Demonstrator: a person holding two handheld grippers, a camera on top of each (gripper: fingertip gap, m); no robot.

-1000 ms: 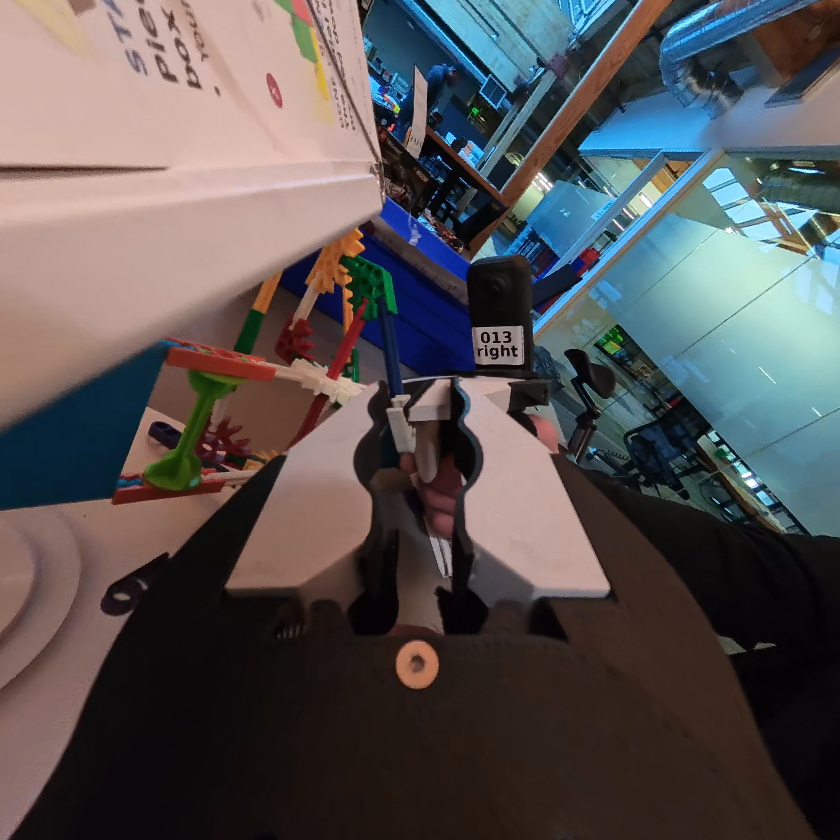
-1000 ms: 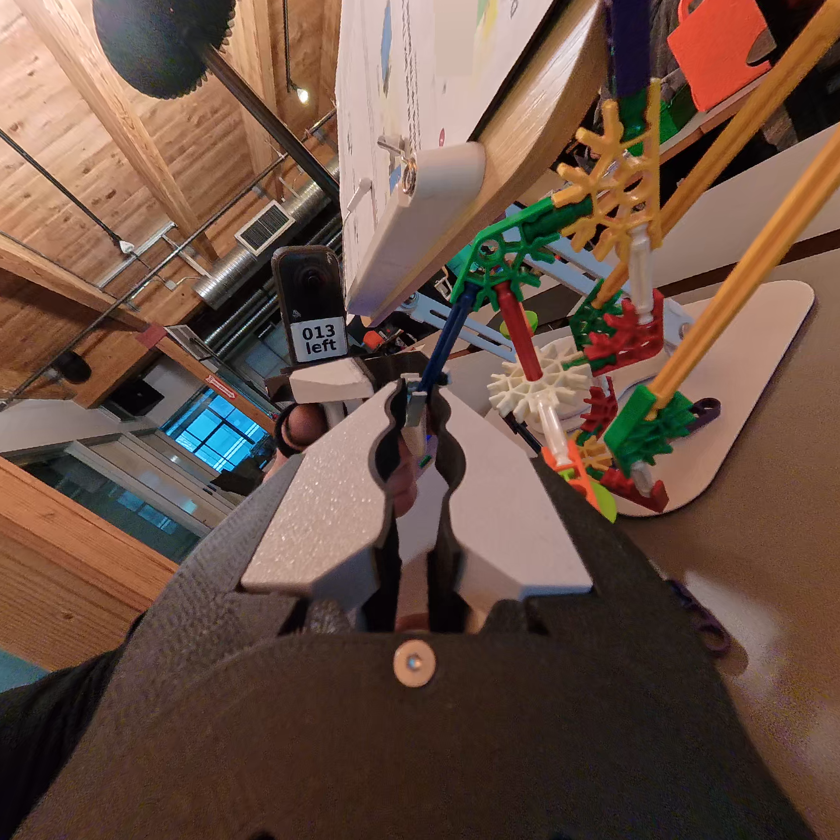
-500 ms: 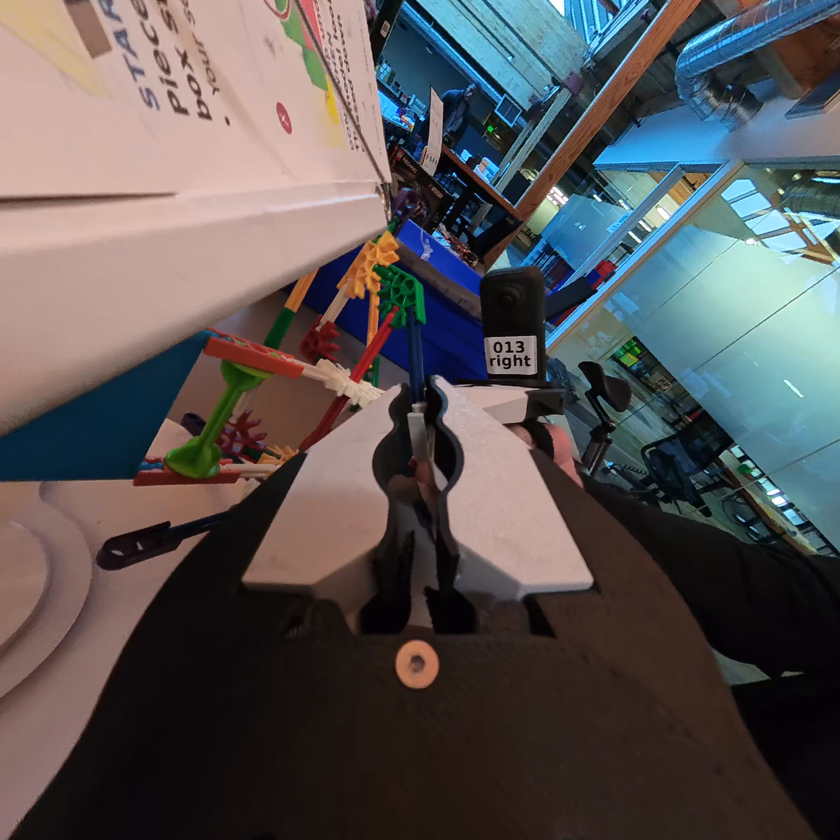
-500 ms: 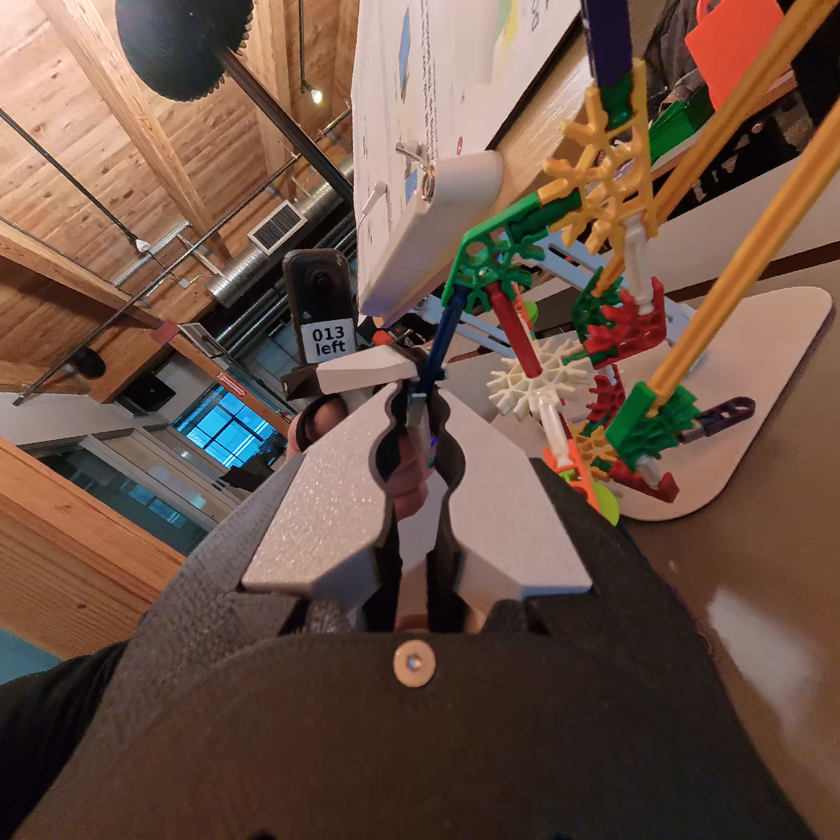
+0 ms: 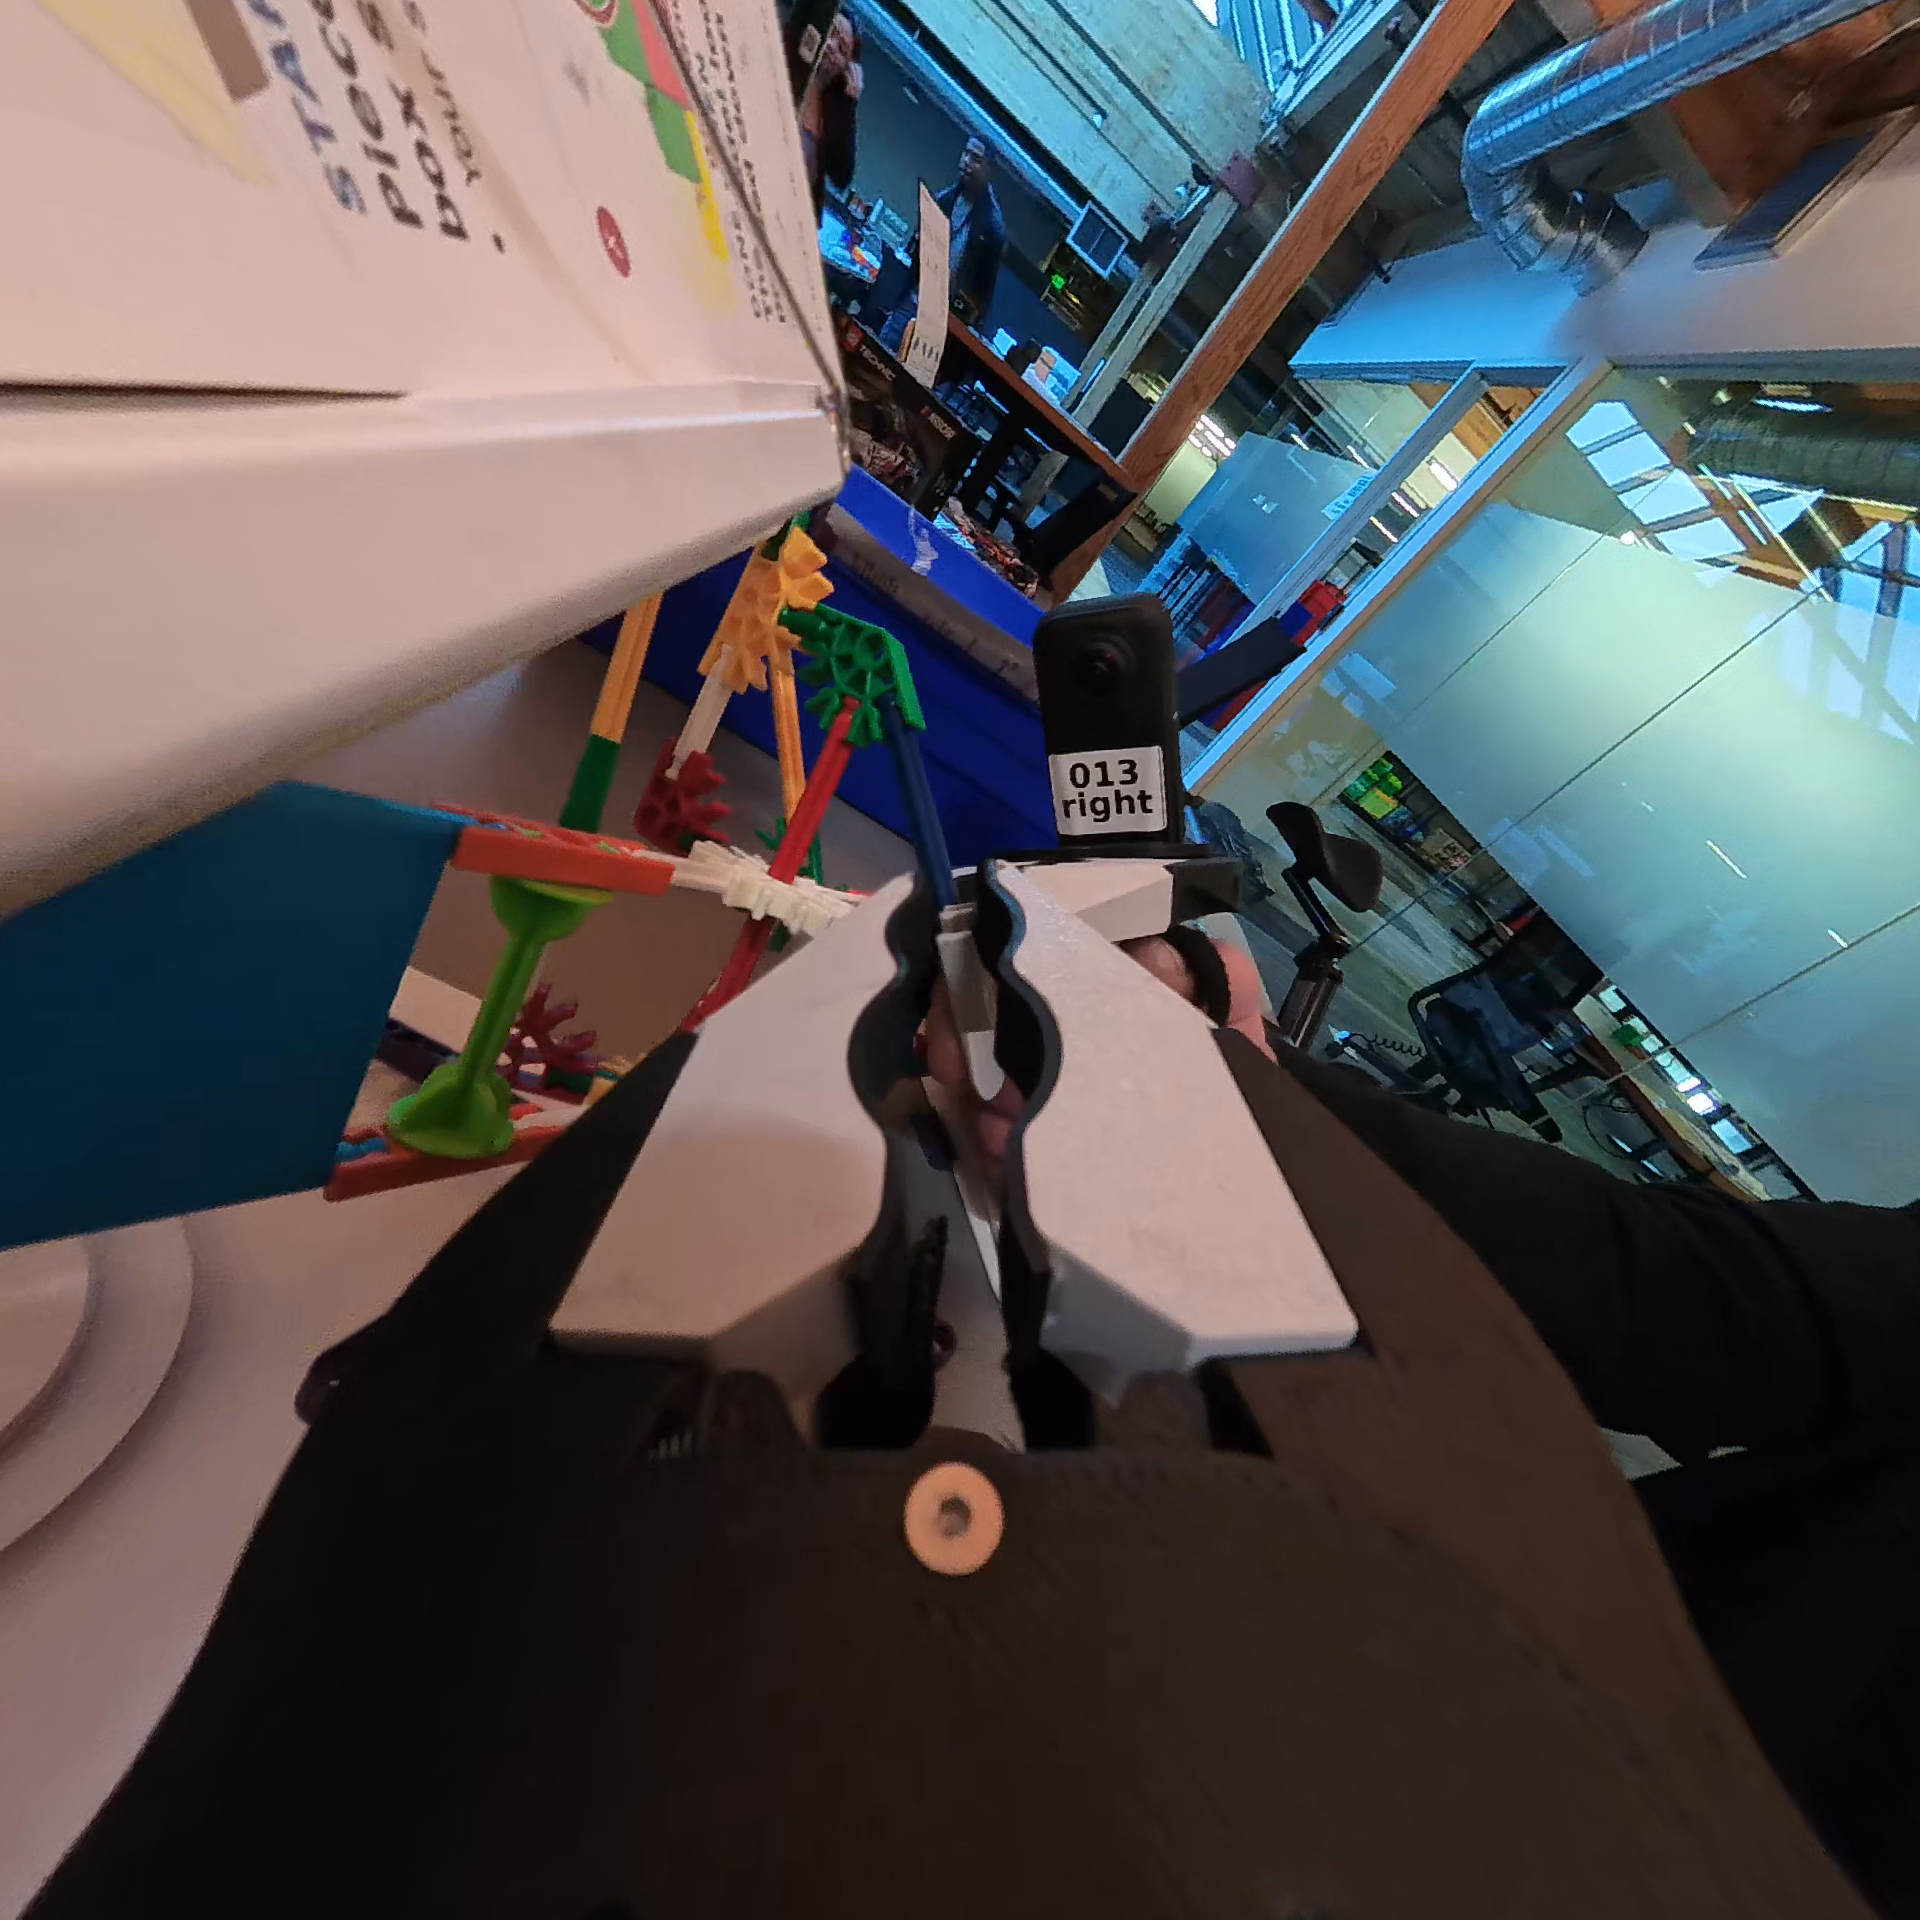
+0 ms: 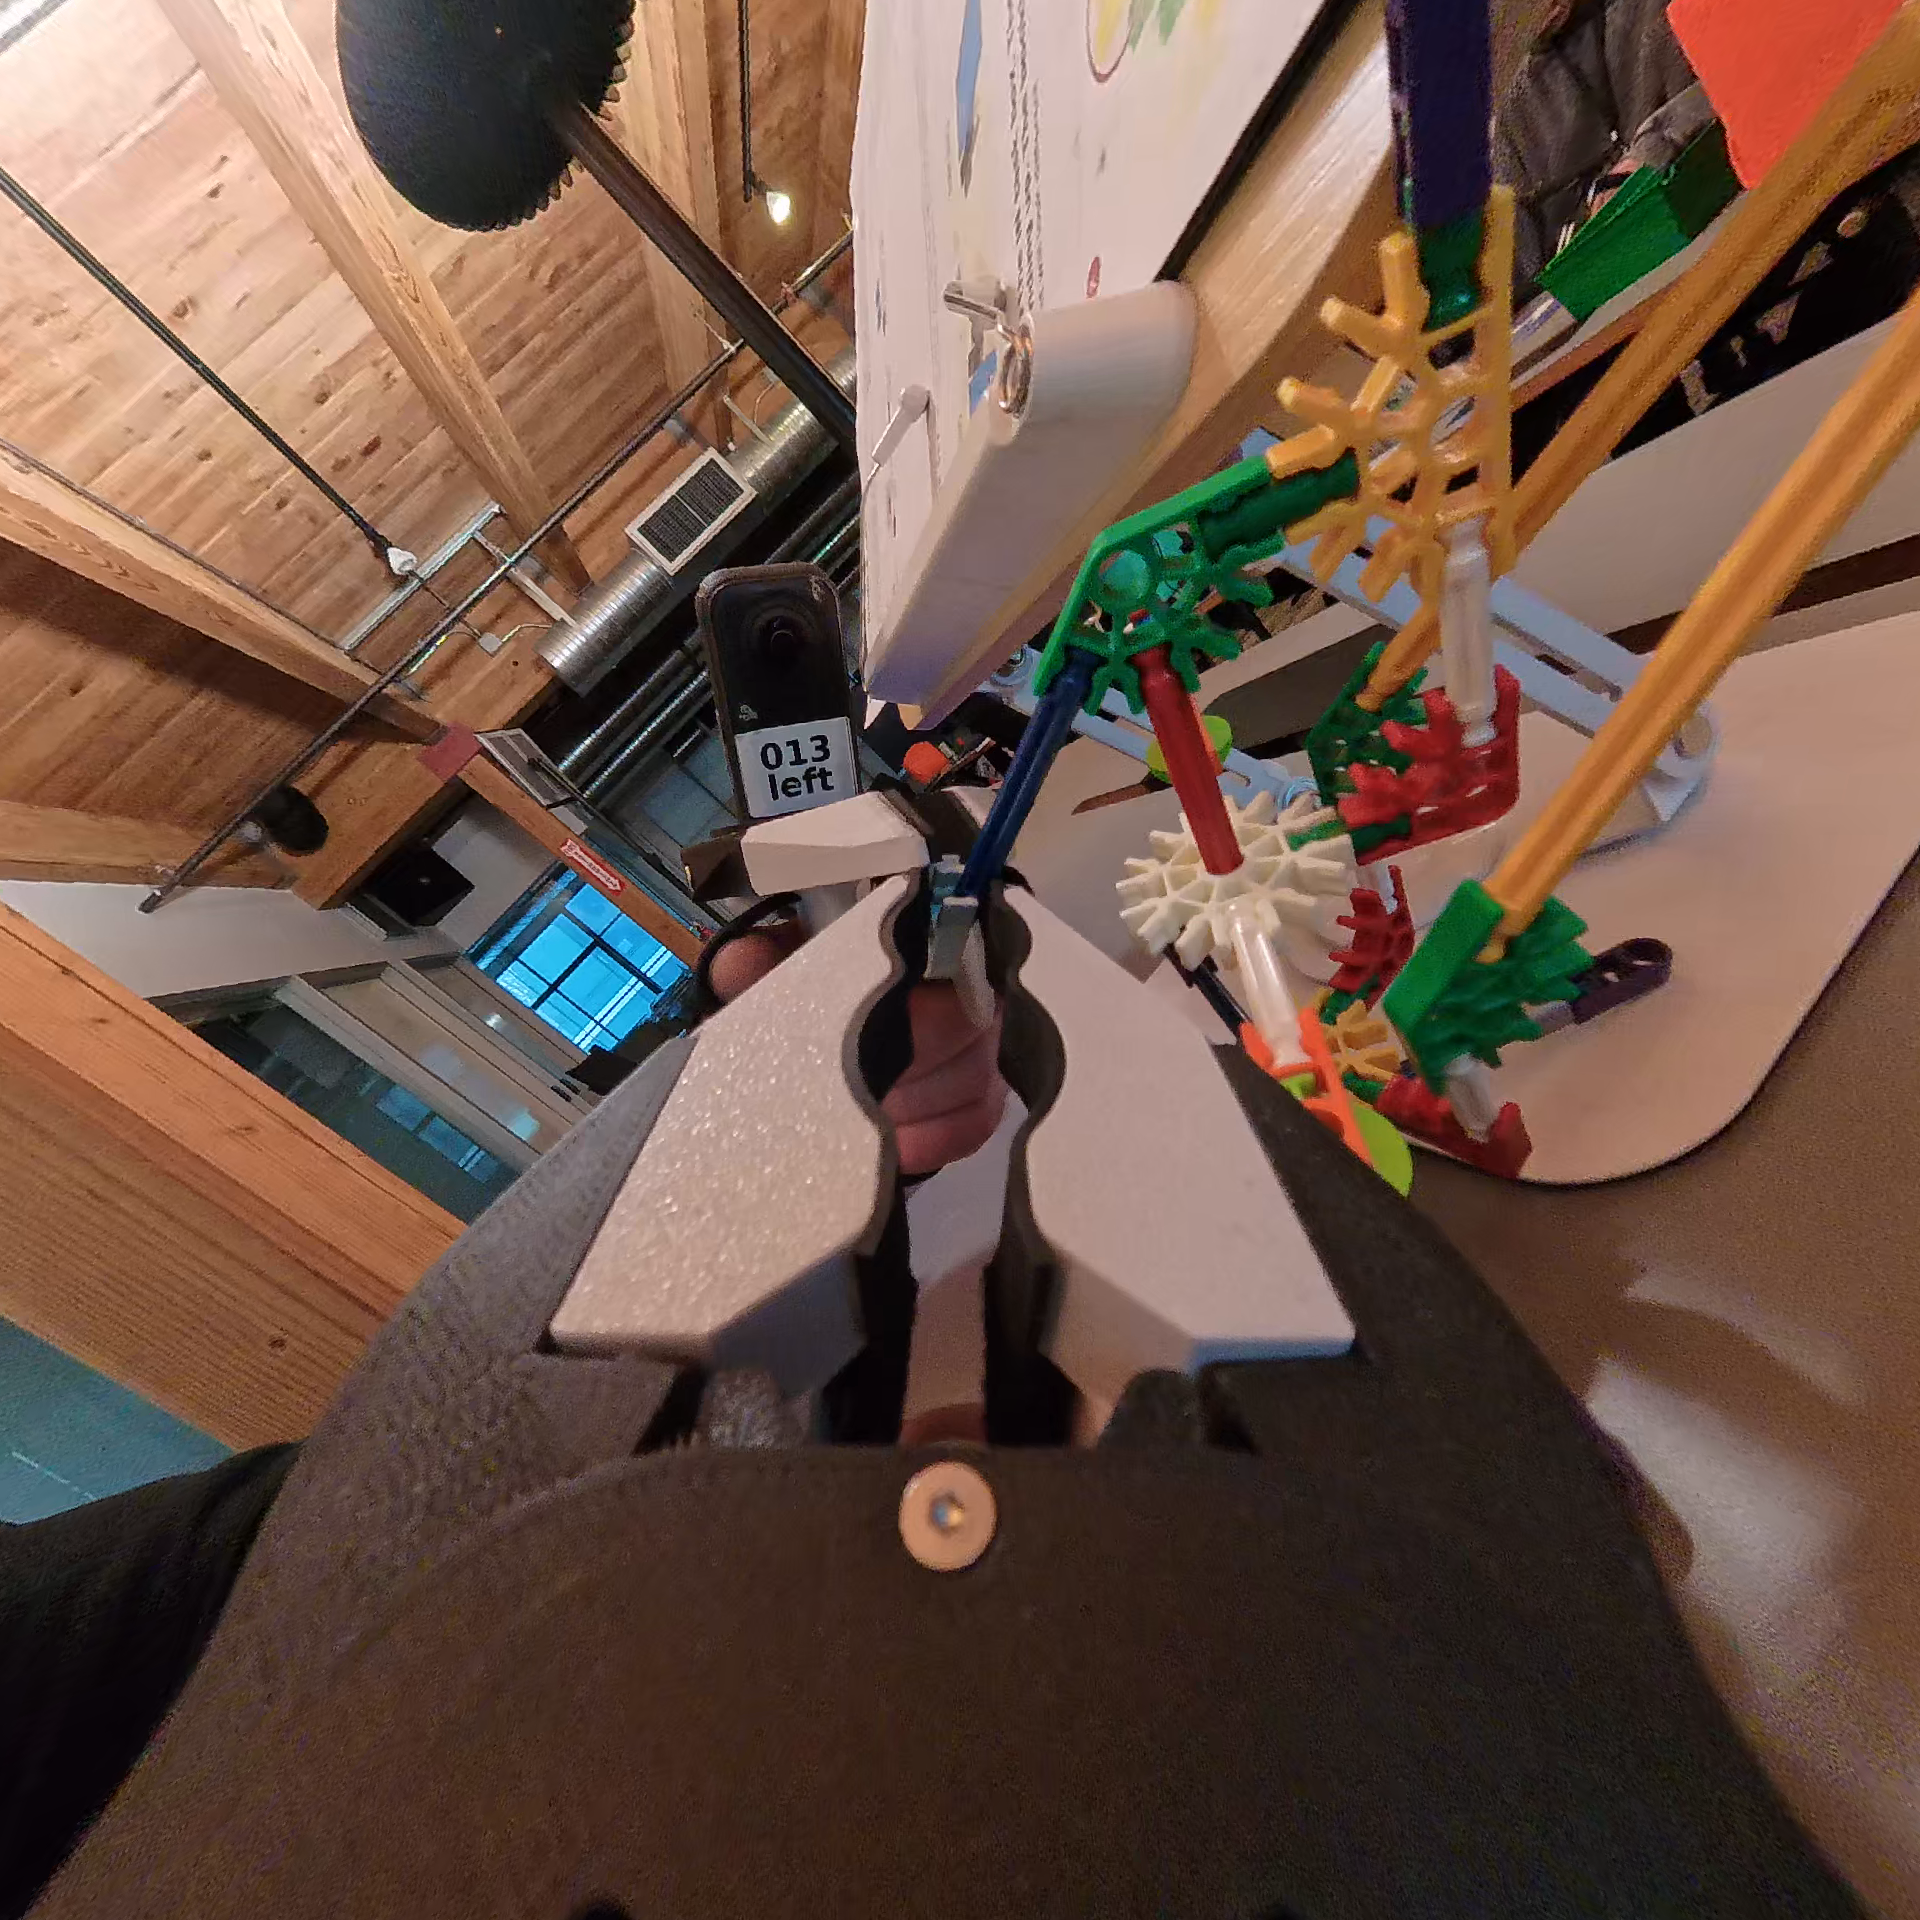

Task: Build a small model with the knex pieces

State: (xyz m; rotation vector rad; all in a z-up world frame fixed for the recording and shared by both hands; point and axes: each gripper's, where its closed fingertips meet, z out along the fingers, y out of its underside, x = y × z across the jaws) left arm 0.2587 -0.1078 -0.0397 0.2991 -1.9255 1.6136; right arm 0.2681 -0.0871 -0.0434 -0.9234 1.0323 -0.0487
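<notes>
Two grippers meet nose to nose at the blue rod point(image 6: 1023, 784) of a colourful rod-and-connector model point(image 6: 1351, 790) on the tabletop point(image 6: 1714, 1299). The left gripper point(image 5: 954, 914) and right gripper point(image 6: 961, 914) each have jaws nearly closed on a small grey piece point(image 6: 951, 925) at the rod's lower end. A white box point(image 5: 364, 436) hangs close above the model, a white board point(image 6: 1704, 935) lies below it.
</notes>
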